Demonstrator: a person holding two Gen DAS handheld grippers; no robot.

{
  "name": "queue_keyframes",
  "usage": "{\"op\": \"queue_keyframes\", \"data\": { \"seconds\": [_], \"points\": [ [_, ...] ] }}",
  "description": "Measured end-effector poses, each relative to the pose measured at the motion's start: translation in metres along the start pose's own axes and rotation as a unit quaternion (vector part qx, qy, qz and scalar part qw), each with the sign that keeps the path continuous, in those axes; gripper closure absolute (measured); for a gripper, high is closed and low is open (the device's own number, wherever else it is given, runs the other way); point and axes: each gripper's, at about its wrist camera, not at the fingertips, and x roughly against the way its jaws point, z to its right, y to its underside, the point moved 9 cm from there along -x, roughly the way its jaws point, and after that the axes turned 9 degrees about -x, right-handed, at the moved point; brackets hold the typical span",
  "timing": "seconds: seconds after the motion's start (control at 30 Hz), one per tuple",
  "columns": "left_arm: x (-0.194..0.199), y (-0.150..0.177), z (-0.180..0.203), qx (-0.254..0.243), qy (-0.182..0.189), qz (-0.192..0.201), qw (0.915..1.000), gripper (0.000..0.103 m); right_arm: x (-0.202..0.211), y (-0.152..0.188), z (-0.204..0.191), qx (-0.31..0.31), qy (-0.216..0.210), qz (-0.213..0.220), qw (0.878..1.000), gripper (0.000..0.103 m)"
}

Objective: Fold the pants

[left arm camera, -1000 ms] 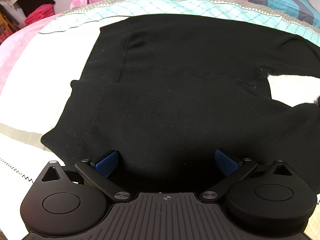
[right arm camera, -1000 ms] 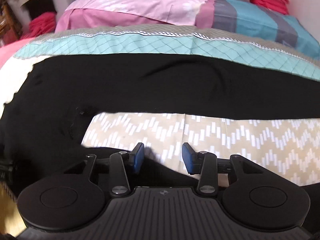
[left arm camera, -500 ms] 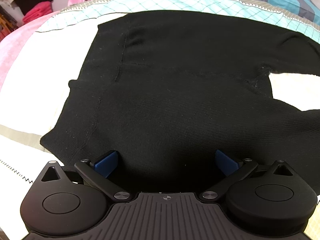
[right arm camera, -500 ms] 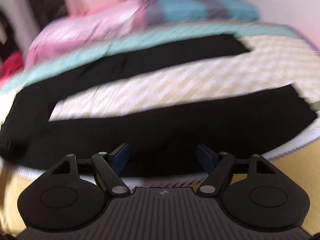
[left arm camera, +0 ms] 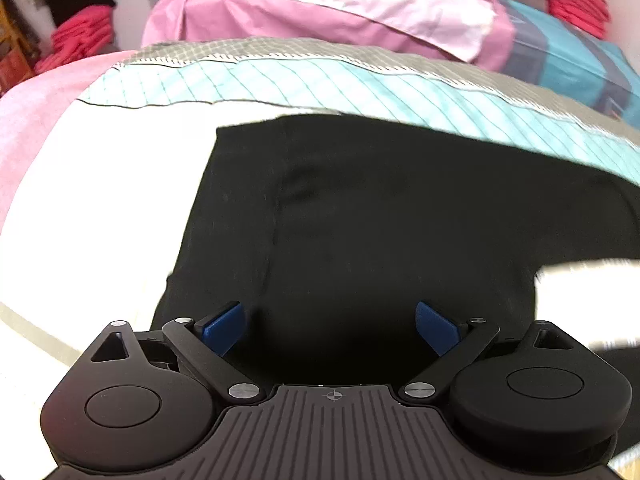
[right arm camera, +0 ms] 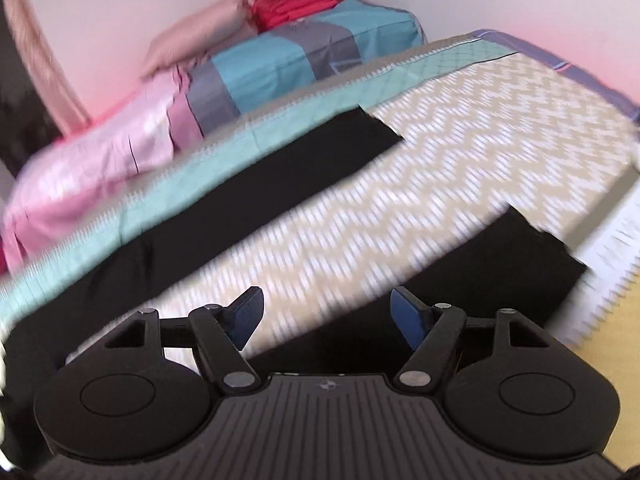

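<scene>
The black pants (left arm camera: 400, 208) lie spread flat on the bed (right arm camera: 460, 148), soft, light and floppy, best pinched at the waistband or a leg hem; both grippers' jaws stand apart, empty.

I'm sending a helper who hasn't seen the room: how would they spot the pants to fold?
Find the bed with the zigzag-patterned cover. The pants lie flat on it, legs spread apart. They are the only plain black item, unlike the pink and teal bedding behind.
</scene>
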Motion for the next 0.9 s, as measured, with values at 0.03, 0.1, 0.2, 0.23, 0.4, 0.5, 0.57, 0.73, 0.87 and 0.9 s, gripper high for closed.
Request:
{"op": "queue_keyframes", "data": {
  "seconds": [0.03, 0.1, 0.2, 0.23, 0.4, 0.5, 0.57, 0.73, 0.87, 0.9],
  "points": [
    [-0.008, -0.007, -0.003, 0.005, -0.006, -0.003, 1.0, 0.0, -0.014, -0.011, 0.0, -0.018, -0.005, 0.001, 1.0, 0.031],
    [-0.026, -0.017, -0.007, 0.011, -0.023, -0.018, 0.9995, 0.0, -0.044, -0.031, 0.004, -0.056, -0.006, -0.001, 0.998, 0.037],
    [-0.05, -0.023, -0.015, 0.024, -0.044, -0.048, 0.9976, 0.0, -0.087, -0.051, 0.011, -0.107, -0.003, -0.009, 0.994, 0.04],
    [-0.055, -0.023, -0.015, 0.027, -0.048, -0.056, 0.9969, 0.0, -0.099, -0.055, 0.011, -0.118, -0.005, -0.01, 0.993, 0.041],
    [-0.073, -0.028, -0.018, 0.031, -0.065, -0.064, 0.9954, 0.0, -0.129, -0.07, 0.001, -0.158, -0.045, 0.028, 0.986, 0.041],
    [-0.076, -0.035, -0.019, 0.032, -0.073, -0.065, 0.9947, 0.0, -0.138, -0.072, -0.003, -0.134, -0.043, -0.001, 0.99, 0.092],
    [-0.077, -0.041, -0.017, 0.029, -0.074, -0.065, 0.9947, 0.0, -0.118, -0.083, -0.004, -0.118, -0.073, 0.002, 0.99, 0.092],
    [-0.085, -0.047, 0.001, 0.018, -0.068, -0.062, 0.9956, 0.0, -0.092, -0.091, 0.053, -0.153, -0.054, 0.025, 0.986, 0.092],
    [-0.089, -0.053, 0.009, 0.006, -0.072, -0.062, 0.9955, 0.0, -0.096, -0.085, 0.061, -0.152, -0.028, 0.005, 0.988, 0.085],
    [-0.086, -0.053, 0.009, 0.0, -0.072, -0.062, 0.9954, 0.0, -0.088, -0.09, 0.057, -0.14, -0.011, 0.033, 0.99, 0.078]
  ]
}}
